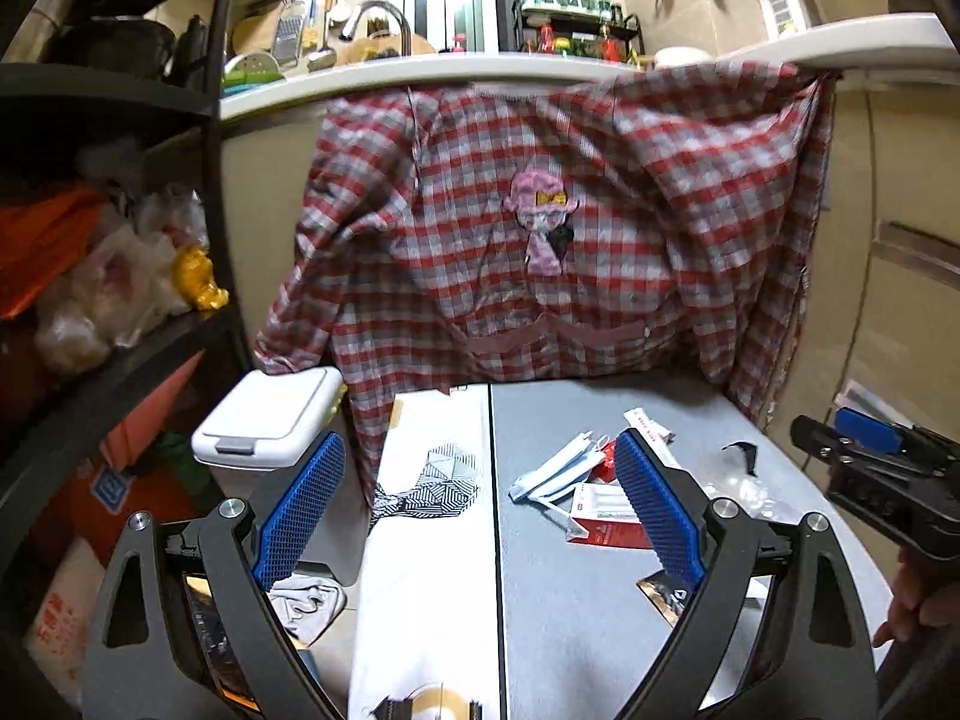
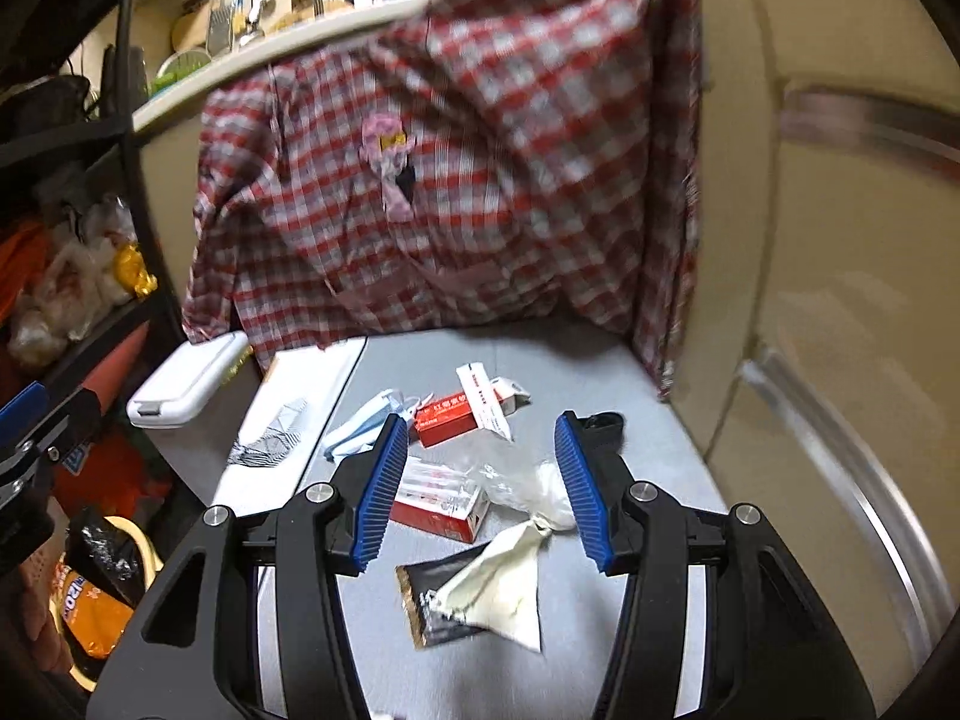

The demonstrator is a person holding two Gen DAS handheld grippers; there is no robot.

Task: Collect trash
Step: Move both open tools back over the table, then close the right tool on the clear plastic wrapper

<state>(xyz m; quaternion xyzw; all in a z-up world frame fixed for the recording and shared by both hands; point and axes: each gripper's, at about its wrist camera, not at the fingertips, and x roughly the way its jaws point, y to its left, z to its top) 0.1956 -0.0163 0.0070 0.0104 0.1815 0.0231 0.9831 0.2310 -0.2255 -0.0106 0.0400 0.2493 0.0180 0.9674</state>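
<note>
**Trash collection — both grippers standing open above the worktop**

The left gripper (image 1: pixel 480 504) is hovering over the grey worktop (image 1: pixel 600 630) with its blue pads well apart and nothing between them. The right gripper (image 2: pixel 480 492) is likewise standing with its jaws apart; no item is being pressed by either pad.

The trash is lying loose on the worktop, ahead of the right gripper:

- A red carton (image 2: pixel 447 510) with a clear window is sitting just beyond the left pad of the right gripper.
- A second red carton (image 2: pixel 444 420) is lying farther back, with a white printed strip (image 2: pixel 483 402) across it.
- A crumpled clear plastic wrapper (image 2: pixel 516 480) is resting between the two pads as seen from the right wrist, on the worktop surface.
- A cream-coloured paper pouch (image 2: pixel 498 594) is overlapping a dark foil sachet (image 2: pixel 432 606), nearest the camera.
- A pale blue face mask (image 2: pixel 360 426) is lying near the seam where the grey worktop is meeting a white panel (image 1: pixel 432 540).

A white lidded bin (image 1: pixel 270 420) is standing to the left of the worktop, lid closed. A red checked garment (image 1: pixel 540 228) is hanging from the counter edge behind — its hem is reaching the rear of the worktop.
</note>
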